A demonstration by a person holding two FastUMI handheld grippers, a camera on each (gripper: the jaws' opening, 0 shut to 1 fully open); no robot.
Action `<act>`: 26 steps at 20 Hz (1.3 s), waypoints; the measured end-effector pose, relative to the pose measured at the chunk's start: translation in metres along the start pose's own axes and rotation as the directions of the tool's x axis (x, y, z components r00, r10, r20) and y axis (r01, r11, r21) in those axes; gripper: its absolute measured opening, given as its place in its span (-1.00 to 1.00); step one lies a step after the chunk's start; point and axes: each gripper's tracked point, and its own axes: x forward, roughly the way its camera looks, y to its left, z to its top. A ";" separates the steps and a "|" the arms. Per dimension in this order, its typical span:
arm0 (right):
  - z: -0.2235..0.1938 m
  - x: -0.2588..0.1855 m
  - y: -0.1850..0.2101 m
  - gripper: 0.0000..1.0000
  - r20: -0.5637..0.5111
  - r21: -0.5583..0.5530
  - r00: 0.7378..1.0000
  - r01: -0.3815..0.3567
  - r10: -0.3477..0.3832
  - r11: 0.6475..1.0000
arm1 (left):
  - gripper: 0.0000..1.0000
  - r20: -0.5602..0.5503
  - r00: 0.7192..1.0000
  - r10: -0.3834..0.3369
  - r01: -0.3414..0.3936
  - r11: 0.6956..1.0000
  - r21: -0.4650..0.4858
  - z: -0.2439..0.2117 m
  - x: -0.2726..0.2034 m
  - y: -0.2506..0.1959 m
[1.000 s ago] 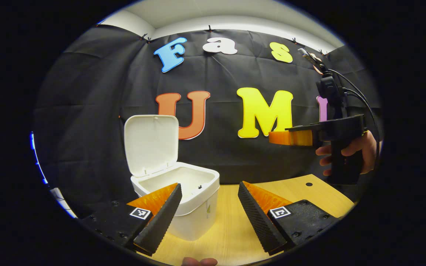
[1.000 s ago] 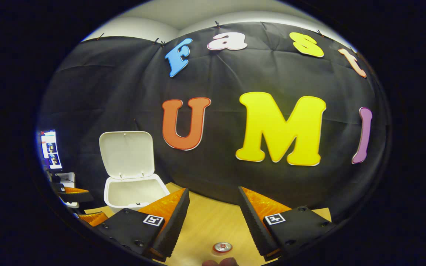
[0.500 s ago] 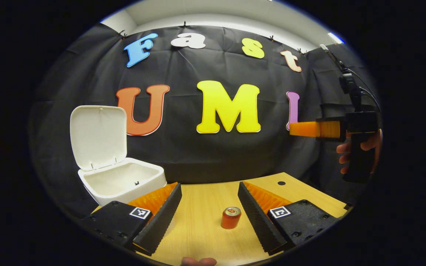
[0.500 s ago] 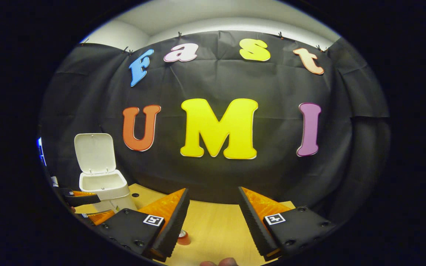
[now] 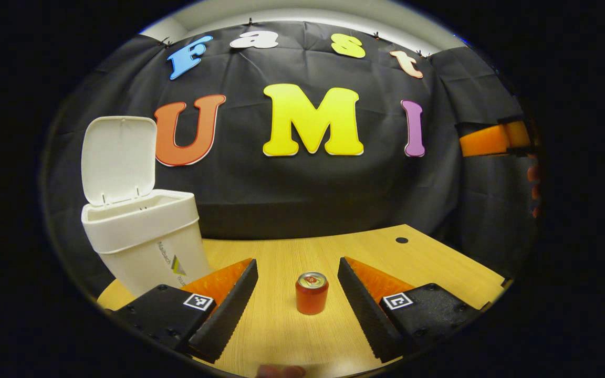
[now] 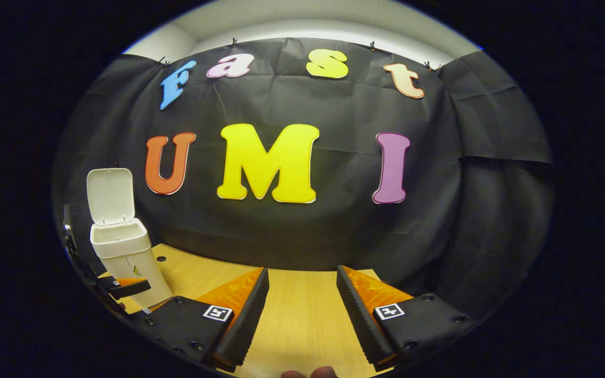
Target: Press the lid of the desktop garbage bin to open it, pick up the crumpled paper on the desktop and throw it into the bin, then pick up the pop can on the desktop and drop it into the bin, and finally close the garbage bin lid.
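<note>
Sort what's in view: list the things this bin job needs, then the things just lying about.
Job:
- garbage bin, lid up
- pop can, upright on the desk between the open left gripper fingers
- right gripper, open, nothing in it

Just there:
- wooden desk
- hole in the desk

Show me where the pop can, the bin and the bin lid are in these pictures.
pop can (image 5: 311, 298): left gripper view, on its side wall.
bin (image 5: 142, 239): left gripper view, on its front wall.
lid (image 5: 117, 157): left gripper view, on its raised inner face.
</note>
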 end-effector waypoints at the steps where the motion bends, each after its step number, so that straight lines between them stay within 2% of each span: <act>1: -0.003 -0.001 -0.010 0.66 -0.002 -0.018 1.000 0.015 -0.015 1.000 | 1.00 -0.017 1.000 0.003 -0.002 1.000 0.014 -0.010 0.005 -0.003; 5: -0.010 -0.008 -0.041 0.65 -0.020 -0.060 0.998 0.052 -0.053 0.997 | 1.00 -0.072 0.997 -0.014 0.014 1.000 0.003 -0.052 0.029 -0.018; 9: -0.023 -0.015 -0.065 0.65 -0.048 -0.088 0.995 0.087 -0.092 0.992 | 1.00 -0.126 0.992 -0.006 0.001 0.999 -0.040 -0.085 0.054 -0.025; 13: -0.042 -0.021 -0.079 0.65 -0.102 -0.092 0.988 0.111 -0.120 0.990 | 1.00 -0.154 0.988 0.007 -0.010 1.000 -0.020 -0.106 0.076 -0.023; 20: -0.061 -0.020 -0.086 0.65 -0.160 -0.105 0.976 0.130 -0.145 0.986 | 1.00 -0.198 0.980 0.002 -0.005 1.000 -0.013 -0.133 0.100 -0.020; 26: -0.066 -0.002 -0.070 0.65 -0.185 -0.118 0.974 0.110 -0.131 0.987 | 1.00 -0.194 0.981 -0.014 0.017 1.000 0.013 -0.137 0.117 -0.021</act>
